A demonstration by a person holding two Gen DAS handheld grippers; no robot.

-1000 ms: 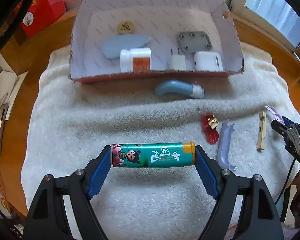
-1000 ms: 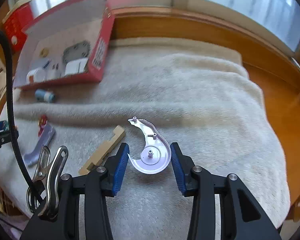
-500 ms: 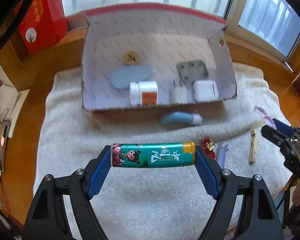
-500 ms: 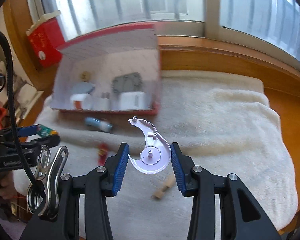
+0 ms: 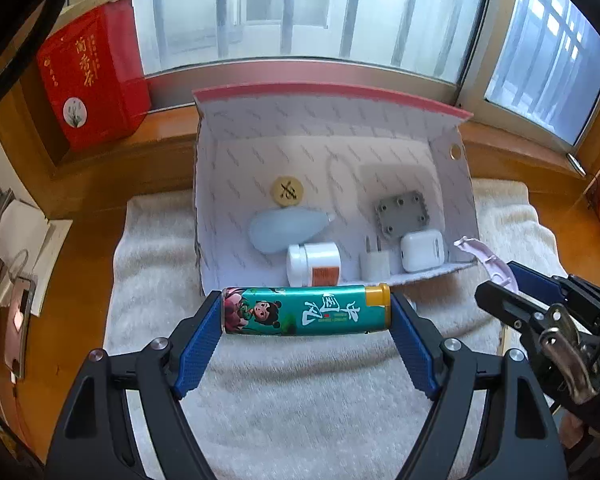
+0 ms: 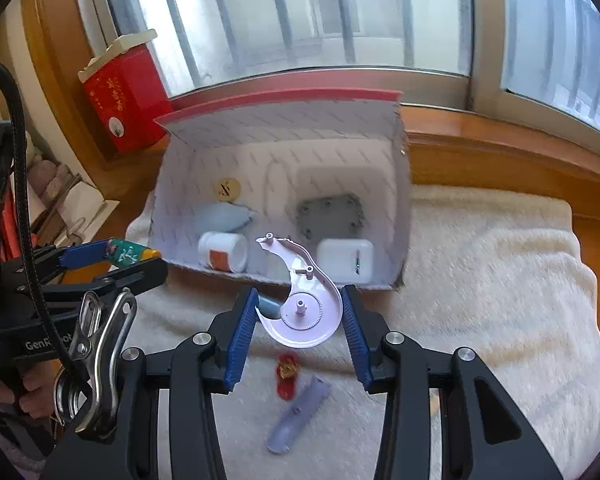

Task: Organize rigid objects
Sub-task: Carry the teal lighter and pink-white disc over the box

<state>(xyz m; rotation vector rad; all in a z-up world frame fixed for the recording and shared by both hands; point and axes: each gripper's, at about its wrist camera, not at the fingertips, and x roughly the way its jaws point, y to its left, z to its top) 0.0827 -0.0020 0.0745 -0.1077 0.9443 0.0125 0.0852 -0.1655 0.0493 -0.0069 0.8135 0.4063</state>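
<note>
We've got a fluffy, rough cream towel [image 5: 300,400] under everything. The box [image 5: 332,140] looks like matt printed cardboard with raw edges. The green tube [image 5: 306,311] is glossy, printed all over. The lilac shell piece [image 6: 300,304] is smooth shiny plastic, and the sill [image 6: 500,140] is varnished, glossy wood.

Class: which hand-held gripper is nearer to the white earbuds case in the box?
Right. The right hand-held gripper, holding the lilac plastic shell, sits just before the earbuds case. The left hand-held gripper, holding the green tube, is farther left.
</note>
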